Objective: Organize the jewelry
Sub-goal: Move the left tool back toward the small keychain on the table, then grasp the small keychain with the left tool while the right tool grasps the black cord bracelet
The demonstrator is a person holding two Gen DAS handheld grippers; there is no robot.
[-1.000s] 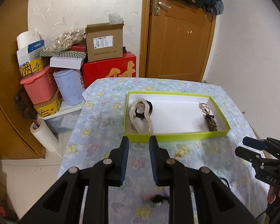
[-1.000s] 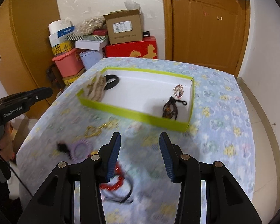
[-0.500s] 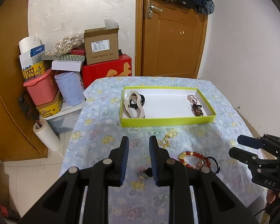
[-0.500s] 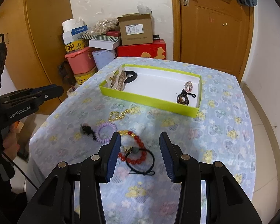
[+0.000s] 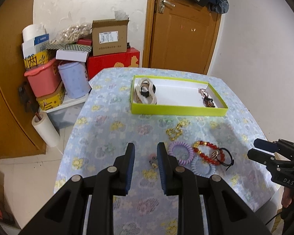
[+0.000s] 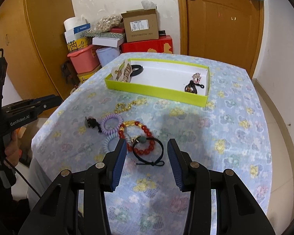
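A lime-green tray (image 5: 178,111) (image 6: 156,93) sits on the floral tablecloth and holds a beige chain piece (image 5: 146,94), a black band (image 6: 137,69) and dark beaded pieces (image 6: 192,86). Loose on the cloth in front of it lie a gold chain (image 6: 127,105), a purple spiral hair tie (image 6: 111,123), a pale blue spiral tie (image 5: 200,167), a red bead bracelet (image 6: 136,137), a black cord bracelet (image 6: 149,150) and a small dark charm (image 6: 91,123). My left gripper (image 5: 146,149) is open above the charm (image 5: 152,159). My right gripper (image 6: 147,146) is open over the bracelets.
Boxes, a pink tub (image 5: 43,76) and a lavender bin (image 5: 74,82) are stacked on the floor beyond the table's far left corner. A paper roll (image 5: 45,130) stands by the left edge. A wooden door (image 5: 184,27) is behind the table.
Both grippers have drawn back from the tray toward the near side of the table, so the loose jewelry now lies just before the fingers. Both stay open and empty.
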